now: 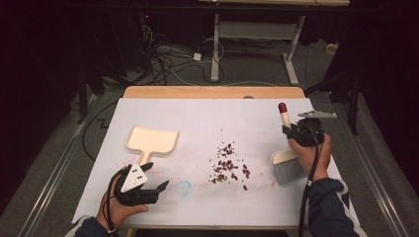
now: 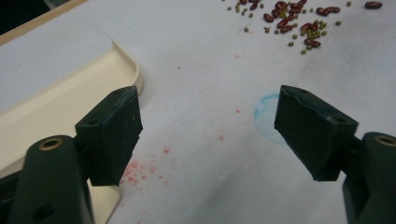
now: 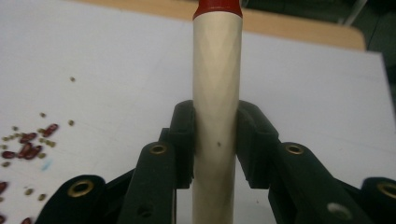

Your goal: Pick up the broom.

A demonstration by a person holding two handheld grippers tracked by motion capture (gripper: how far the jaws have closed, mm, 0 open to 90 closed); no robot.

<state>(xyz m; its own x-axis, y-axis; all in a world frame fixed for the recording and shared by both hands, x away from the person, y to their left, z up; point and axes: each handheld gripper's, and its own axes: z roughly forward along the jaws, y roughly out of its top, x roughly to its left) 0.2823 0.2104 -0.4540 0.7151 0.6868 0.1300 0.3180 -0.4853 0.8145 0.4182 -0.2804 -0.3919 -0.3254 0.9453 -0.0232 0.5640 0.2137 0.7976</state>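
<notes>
Between right hand-held gripper (image 3: 215, 144) jaws: cream brush (image 1: 287, 159) handle, red-tipped.

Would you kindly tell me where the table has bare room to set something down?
Free: the far strip beyond the dustpan and beans, and the near edge between both hands. Crowded: the middle around the beans and the right side by the brush.
</notes>
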